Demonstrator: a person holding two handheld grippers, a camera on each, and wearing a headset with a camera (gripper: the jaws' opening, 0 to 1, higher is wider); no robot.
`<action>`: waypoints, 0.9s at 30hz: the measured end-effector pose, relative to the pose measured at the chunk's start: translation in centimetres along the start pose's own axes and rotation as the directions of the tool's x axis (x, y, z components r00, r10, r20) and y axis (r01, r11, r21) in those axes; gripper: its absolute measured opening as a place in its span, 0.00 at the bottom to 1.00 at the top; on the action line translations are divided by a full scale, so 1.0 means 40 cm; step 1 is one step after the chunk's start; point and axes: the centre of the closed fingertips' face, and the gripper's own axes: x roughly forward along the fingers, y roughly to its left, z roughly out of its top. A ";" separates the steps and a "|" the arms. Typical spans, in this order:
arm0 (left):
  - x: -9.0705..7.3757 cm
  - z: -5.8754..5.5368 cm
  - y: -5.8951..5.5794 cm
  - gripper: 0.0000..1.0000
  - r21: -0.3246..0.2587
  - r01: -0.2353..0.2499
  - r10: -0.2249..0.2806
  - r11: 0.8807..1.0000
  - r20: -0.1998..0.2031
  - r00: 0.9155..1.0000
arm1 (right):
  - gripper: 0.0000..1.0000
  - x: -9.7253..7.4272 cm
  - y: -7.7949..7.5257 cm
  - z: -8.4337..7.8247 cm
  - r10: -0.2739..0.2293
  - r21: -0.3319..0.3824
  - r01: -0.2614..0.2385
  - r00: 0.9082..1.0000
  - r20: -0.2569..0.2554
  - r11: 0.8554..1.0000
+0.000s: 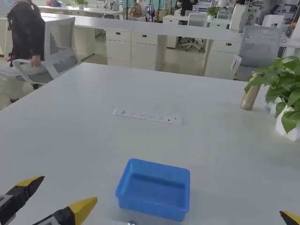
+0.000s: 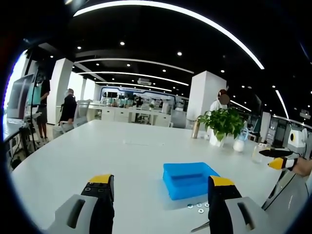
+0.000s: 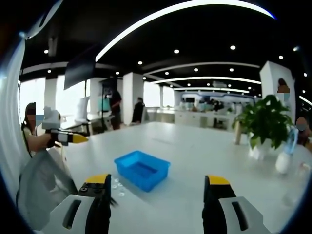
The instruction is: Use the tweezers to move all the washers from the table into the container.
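The left gripper (image 2: 161, 180) holds its jaws wide and empty. Ahead of them, close to the right-hand jaw, small silver metal washers (image 2: 197, 205) lie loose on the white worktop (image 2: 122, 156), just beside the blue rectangular plastic container (image 2: 190, 179), which looks empty. The right gripper (image 3: 156, 179) is likewise spread wide, holding nothing. Judging by this, no tweezers are picked up and every washer is left to move.

Open-plan office. My white table (image 1: 225, 154) carries power strip (image 1: 147, 116). Behind it: rows of white desks with drawer cabinets (image 1: 131, 47), mesh swivel chair (image 1: 56, 47), potted plant (image 1: 281, 89). Ceiling spotlights (image 2: 179, 53), white columns (image 2: 204, 95). Far end blurred, probably more workstations.
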 end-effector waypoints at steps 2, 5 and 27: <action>0.000 -0.001 -0.001 0.80 0.001 0.001 -0.001 1.000 -0.002 1.000 | 0.76 0.000 -0.001 0.000 -0.002 -0.001 0.002 1.000 -0.001 1.000; 0.001 -0.002 -0.001 0.80 0.002 0.004 -0.004 1.000 -0.004 1.000 | 0.76 0.000 -0.002 -0.001 -0.004 -0.002 0.004 1.000 -0.002 1.000; -0.005 -0.049 -0.034 0.61 0.113 0.096 -0.078 0.989 -0.149 0.986 | 0.68 0.000 -0.001 -0.052 0.030 -0.049 -0.039 0.984 -0.173 0.998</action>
